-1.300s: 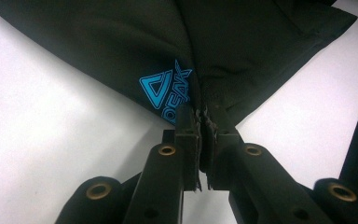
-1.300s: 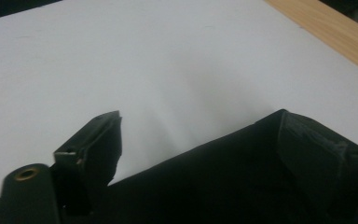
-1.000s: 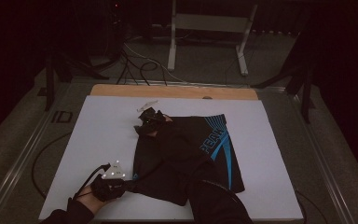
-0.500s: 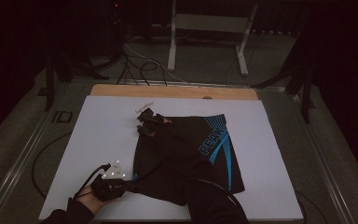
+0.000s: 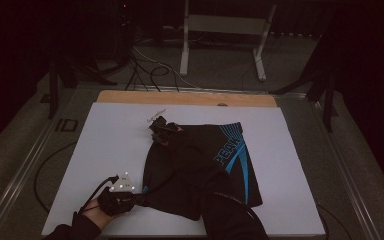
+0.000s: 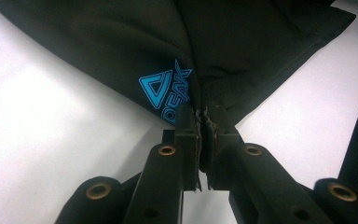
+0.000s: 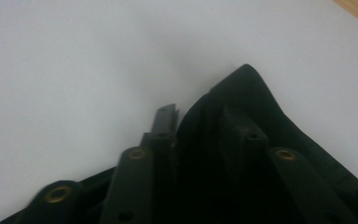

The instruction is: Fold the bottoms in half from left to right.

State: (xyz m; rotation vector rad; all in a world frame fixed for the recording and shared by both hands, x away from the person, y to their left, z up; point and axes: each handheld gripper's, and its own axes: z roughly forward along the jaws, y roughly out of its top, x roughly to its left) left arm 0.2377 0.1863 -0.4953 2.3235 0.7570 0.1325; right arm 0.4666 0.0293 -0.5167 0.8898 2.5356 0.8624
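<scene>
The left gripper [image 6: 200, 128] is clenched on a corner of the black shorts [image 5: 205, 165], beside the blue logo. The right gripper [image 7: 198, 116] has just been closing, with a fold of the shorts (far corner) between its jaws. The shorts lie spread on the white table [image 5: 105, 135] between both grippers.

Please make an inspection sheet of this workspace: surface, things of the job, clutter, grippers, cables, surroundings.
Surface: white table top, wooden strip along its far edge.
Job's things: black shorts with blue print, lying partly flat.
Clutter: nothing seen.
Grippers: left gripper shut on the near corner of the shorts; right gripper at the far corner, its jaws have just been closing, cloth between them, and whether the pads press is hard to tell.
Cables: floor cables behind the table; one beside its left edge.
Surroundings: dark room, white metal frame behind.
</scene>
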